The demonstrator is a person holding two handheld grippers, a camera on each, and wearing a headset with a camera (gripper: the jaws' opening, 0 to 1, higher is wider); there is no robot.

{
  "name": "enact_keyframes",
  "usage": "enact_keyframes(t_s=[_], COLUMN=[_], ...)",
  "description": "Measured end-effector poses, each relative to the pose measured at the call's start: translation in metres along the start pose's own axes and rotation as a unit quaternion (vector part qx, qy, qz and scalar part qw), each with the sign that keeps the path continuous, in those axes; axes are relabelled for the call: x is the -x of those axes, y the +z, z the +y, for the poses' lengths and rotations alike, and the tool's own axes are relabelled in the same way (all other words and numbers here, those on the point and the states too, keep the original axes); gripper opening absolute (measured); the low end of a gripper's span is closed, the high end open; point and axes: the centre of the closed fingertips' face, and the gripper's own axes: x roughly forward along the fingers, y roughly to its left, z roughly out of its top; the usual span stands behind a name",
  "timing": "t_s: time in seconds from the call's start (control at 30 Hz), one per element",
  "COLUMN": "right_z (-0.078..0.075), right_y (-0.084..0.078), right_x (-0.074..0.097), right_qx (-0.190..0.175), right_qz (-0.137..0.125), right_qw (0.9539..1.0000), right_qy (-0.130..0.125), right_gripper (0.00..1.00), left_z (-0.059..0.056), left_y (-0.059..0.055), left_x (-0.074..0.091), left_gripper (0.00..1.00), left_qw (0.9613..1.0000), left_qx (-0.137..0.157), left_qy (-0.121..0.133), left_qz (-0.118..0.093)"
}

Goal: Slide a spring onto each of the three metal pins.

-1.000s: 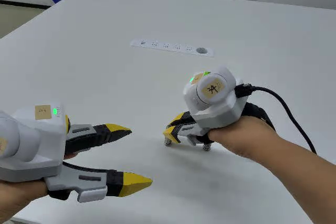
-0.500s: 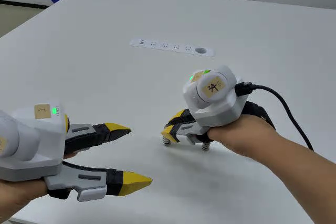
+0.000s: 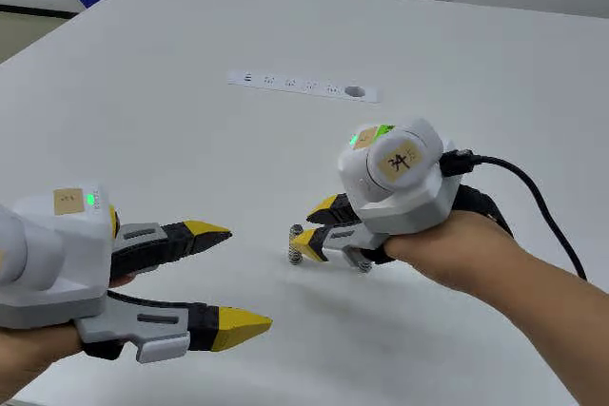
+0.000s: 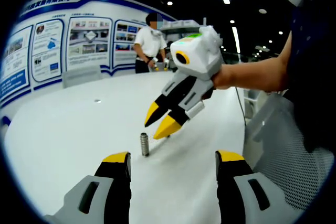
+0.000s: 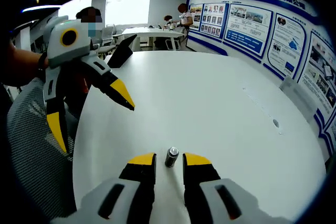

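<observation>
The left gripper (image 3: 228, 278) is held low at the near left of the white table (image 3: 190, 64), its yellow-tipped jaws spread wide with nothing between them. A small label (image 3: 68, 201) is stuck on its body, but no writing can be read on it; a green light is lit just beside the label. The right gripper (image 3: 312, 225) is pointed down at the table top with its jaws parted only narrowly. In the right gripper view a metal pin (image 5: 171, 156) is seen standing upright in the gap at the tips; no contact with either tip can be made out, so nothing is gripped. In the left gripper view a spring (image 4: 144, 144) is seen coiled round that pin, just beside the right gripper's tips. A second pin (image 3: 363, 263), also wrapped in coils, stands on the table under the right gripper's body. A marked label (image 3: 400, 161) on the right gripper bears a handwritten sign that cannot be read with certainty. A black cable (image 3: 542, 206) is led away from that gripper; a white power strip (image 3: 303, 86) is laid farther back on the table. Wall posters (image 5: 247, 19) are headed by Chinese lettering, of which only the ending "有限公司" can be read.
</observation>
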Motion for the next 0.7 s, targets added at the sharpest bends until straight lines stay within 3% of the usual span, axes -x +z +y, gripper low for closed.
enact_keyframes(t_s=[0.7], right_z=[0.021], right_y=[-0.01], right_x=[0.043], right_qx=[-0.003], right_qz=[-0.019], right_qw=[0.9998], right_qy=[-0.003], right_gripper=[0.22], left_z=[-0.002], left_y=[0.003], left_x=[-0.002], left_gripper=[0.68], left_qw=[1.0], left_qx=[0.0], left_qy=[0.0], left_qz=[-0.002])
